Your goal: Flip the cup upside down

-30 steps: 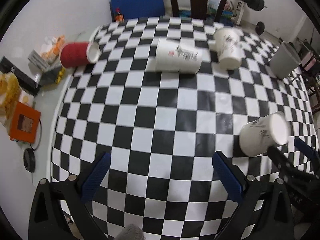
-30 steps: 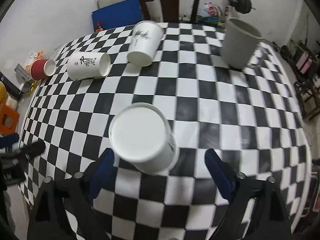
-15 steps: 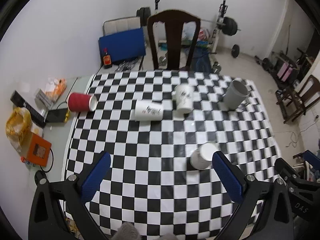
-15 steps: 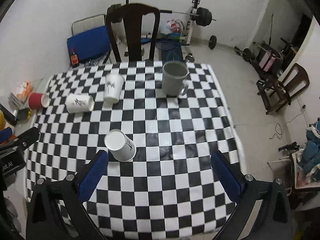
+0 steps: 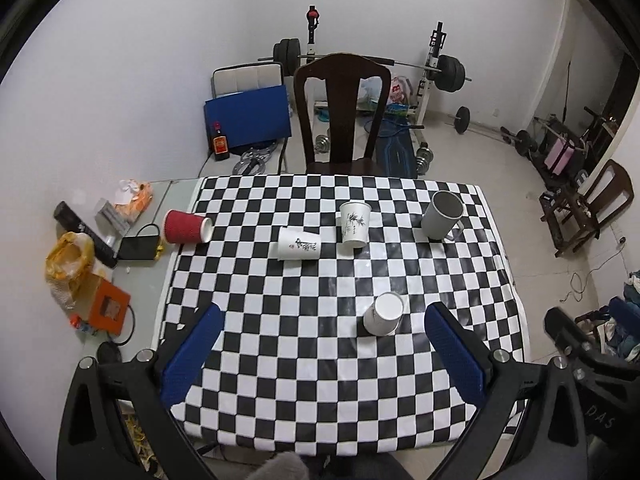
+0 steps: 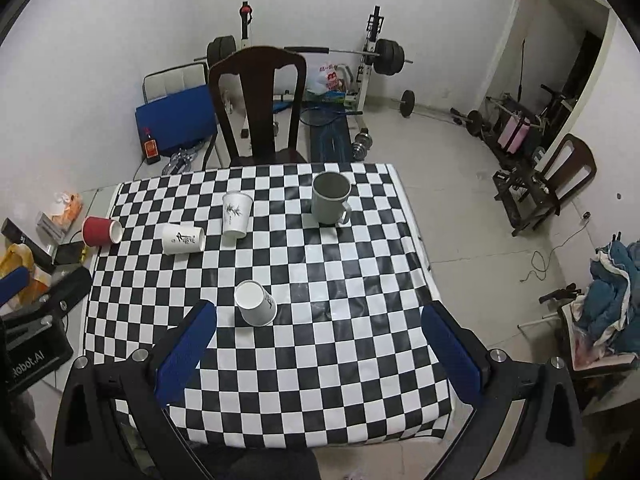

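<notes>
A white paper cup [image 5: 383,313] stands upside down on the checkered table [image 5: 320,400]; it also shows in the right wrist view [image 6: 255,303]. Another white cup [image 5: 353,224] stands upright, one white cup [image 5: 298,244] lies on its side, and a red cup [image 5: 187,227] lies on its side at the table's left edge. A grey mug [image 5: 443,216] stands upright at the far right. My left gripper [image 5: 322,354] and right gripper [image 6: 318,350] are both open and empty, held high above the table's near edge.
A dark wooden chair [image 5: 342,112] stands behind the table. A side surface at the left holds an orange box [image 5: 108,308], a yellow bag [image 5: 68,260] and small items. Weights and a bench stand by the back wall. Another chair [image 6: 560,184] stands at the right.
Both grippers have pulled far back and up from the table. The white cup that was close to the right gripper now stands alone, bottom up, on the table.
</notes>
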A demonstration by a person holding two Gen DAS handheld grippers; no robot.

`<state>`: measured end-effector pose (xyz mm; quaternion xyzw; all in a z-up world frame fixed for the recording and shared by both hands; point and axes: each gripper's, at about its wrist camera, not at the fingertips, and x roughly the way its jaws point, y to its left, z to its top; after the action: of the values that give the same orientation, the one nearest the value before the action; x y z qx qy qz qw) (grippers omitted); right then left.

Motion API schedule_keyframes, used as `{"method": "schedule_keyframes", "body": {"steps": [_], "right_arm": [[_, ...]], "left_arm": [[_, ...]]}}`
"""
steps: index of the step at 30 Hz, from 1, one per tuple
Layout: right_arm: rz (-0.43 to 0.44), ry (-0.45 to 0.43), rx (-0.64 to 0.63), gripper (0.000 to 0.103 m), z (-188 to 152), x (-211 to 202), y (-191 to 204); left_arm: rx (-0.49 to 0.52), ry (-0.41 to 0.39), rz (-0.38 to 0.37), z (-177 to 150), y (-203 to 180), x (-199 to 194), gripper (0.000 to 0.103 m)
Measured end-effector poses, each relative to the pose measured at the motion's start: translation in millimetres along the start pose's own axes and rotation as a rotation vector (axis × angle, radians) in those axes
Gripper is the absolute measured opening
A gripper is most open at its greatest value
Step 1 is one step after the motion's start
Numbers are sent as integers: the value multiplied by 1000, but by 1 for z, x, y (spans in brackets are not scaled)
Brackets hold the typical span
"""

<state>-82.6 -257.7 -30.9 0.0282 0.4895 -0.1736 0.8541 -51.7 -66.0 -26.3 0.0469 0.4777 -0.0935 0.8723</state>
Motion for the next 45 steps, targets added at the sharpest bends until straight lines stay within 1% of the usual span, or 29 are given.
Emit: {"method": "schedule_keyframes", "body": {"steps": [2,4,9,13,27,32,35,45], "right_arm": [[-6,-10,5,103,0,-13,-1],[-1,-11,14,103,0,-23,-3],[-13,-8,9,103,-2,-35,-2],[-8,11,4,103,-5,-42,-1],[-5,23,1,103,-7,-44,-1],[3,28,10,103,-7,-45,-1],[7,31,9,103,-12,-46,-2],[5,31,9,103,-13,-47,-1]], "left_arm": [[-7,7,5,-2,1,-6,103],[-25,28,-6,-4,5,-8,103],[-32,38,13,-6,8,-14,103],[-30,45,6,-7,9,-20,103],[-19,46,2,-9,5,-26,103],[-9,55,0,-14,3,-31,103],[-13,55,1,-14,3,-30,103],[-13,55,2,-16,3,-32,103]]}}
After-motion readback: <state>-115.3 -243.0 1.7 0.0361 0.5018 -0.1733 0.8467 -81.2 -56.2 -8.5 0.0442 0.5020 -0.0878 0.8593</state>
